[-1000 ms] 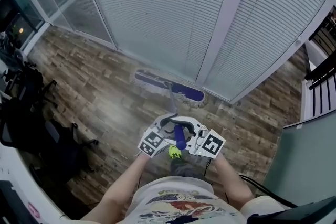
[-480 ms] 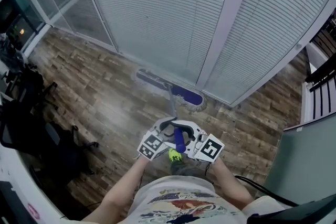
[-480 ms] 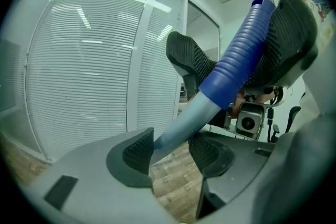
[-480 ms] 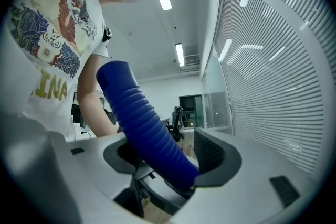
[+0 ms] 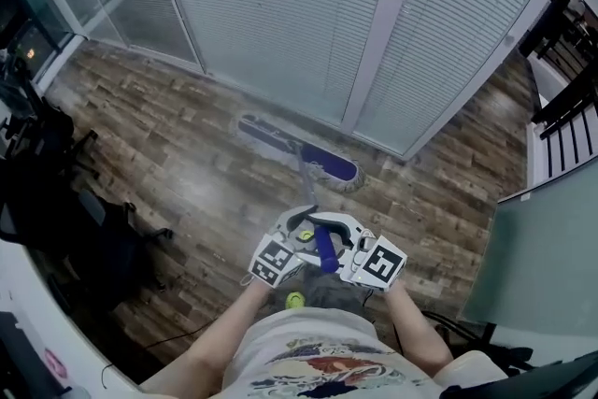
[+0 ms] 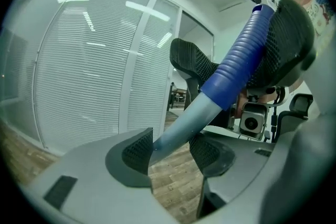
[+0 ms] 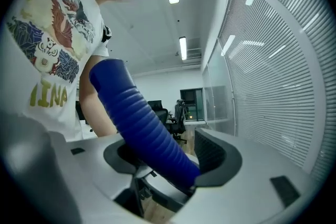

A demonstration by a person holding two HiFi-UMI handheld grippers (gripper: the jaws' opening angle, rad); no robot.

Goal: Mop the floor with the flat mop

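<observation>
The person stands on a wooden floor [image 5: 177, 154] and holds the mop [image 5: 323, 249] in front of the body with both tools. The left hand-held gripper [image 5: 301, 234] is clenched on the pale shaft [image 6: 181, 126] of the mop. In the left gripper view its two dark pads [image 6: 137, 150] sit on either side of the shaft and touch it, just under the place where the blue ribbed grip [image 6: 239, 63] begins. The right hand-held gripper [image 5: 344, 236] grasps this grip a little higher. In the right gripper view the grip runs slanted between the jaws and fills the gap between them. In the head view the two grippers are close together and face each other, with their marker cubes [image 5: 272, 259] on the side toward the person.

The shaft goes down and away from the person to the mop head [image 5: 297, 149], a long flat blue pad that lies on the floor. It is near the foot of a glass wall with white blinds [image 5: 280, 5] and lies slanted to it. At the left, dark chairs [image 5: 65, 229] stand well apart from the mop. The person wears a white printed shirt [image 5: 308, 364].
</observation>
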